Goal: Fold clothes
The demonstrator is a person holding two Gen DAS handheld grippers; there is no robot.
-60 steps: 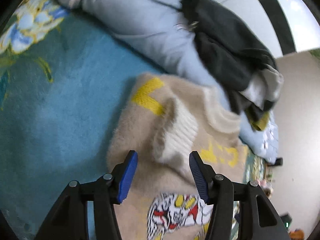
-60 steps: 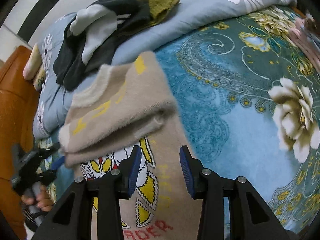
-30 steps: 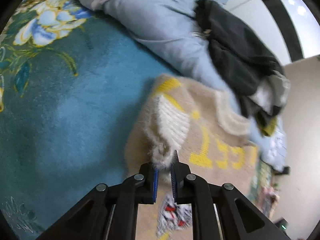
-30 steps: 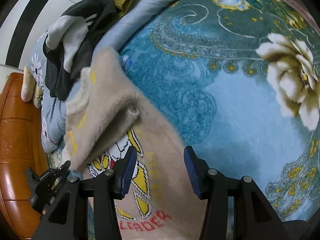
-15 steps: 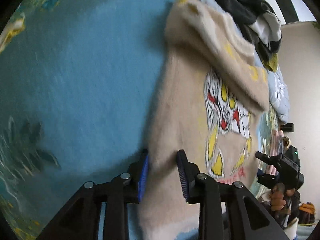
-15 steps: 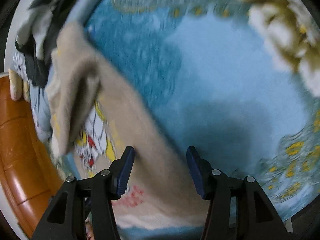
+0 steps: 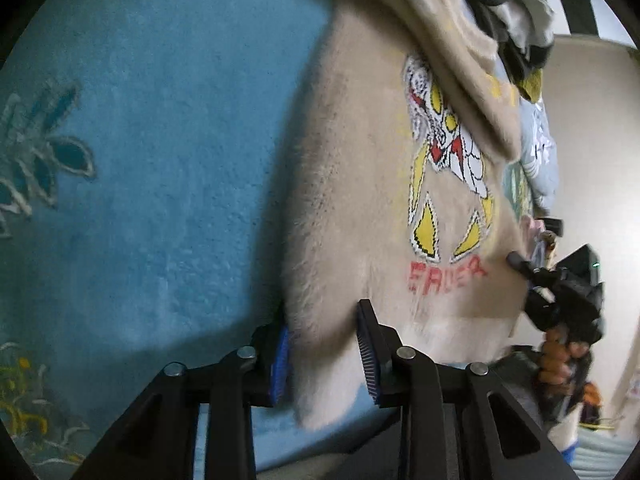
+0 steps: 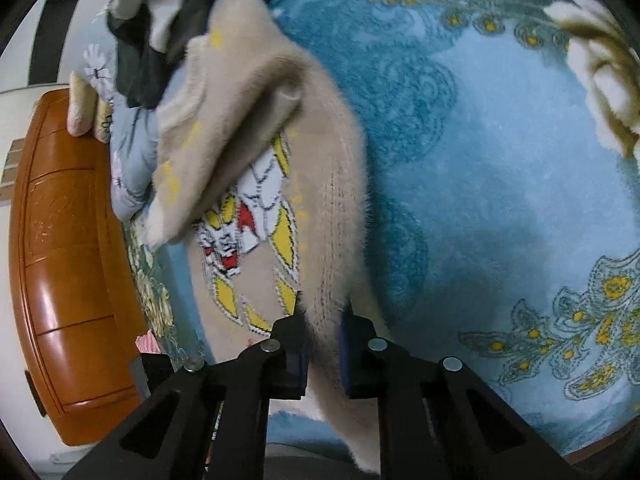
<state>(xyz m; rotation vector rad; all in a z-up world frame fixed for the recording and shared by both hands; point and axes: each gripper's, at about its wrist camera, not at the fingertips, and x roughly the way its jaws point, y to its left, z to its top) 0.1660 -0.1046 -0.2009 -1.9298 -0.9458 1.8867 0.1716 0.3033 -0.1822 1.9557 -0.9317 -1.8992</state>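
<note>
A fuzzy beige sweater (image 7: 360, 184) with a cartoon print and red letters lies on a blue flowered blanket (image 7: 152, 140), its sleeves folded across the chest. My left gripper (image 7: 324, 344) is open, its blue-padded fingers either side of the sweater's bottom corner. My right gripper (image 8: 322, 328) is shut on the other bottom edge of the sweater (image 8: 332, 208). The right gripper also shows in the left wrist view (image 7: 560, 288), at the sweater's hem.
A heap of dark and white clothes (image 8: 160, 20) lies on a pale blue quilt (image 8: 128, 160) beyond the sweater. A brown wooden headboard (image 8: 64, 260) stands at the left of the right wrist view. The blue blanket (image 8: 500, 200) spreads to the right.
Both grippers have moved from the folded sleeves down to the sweater's bottom hem. The left one let go of the sleeve cuff and opened. The right one has closed on the hem.
</note>
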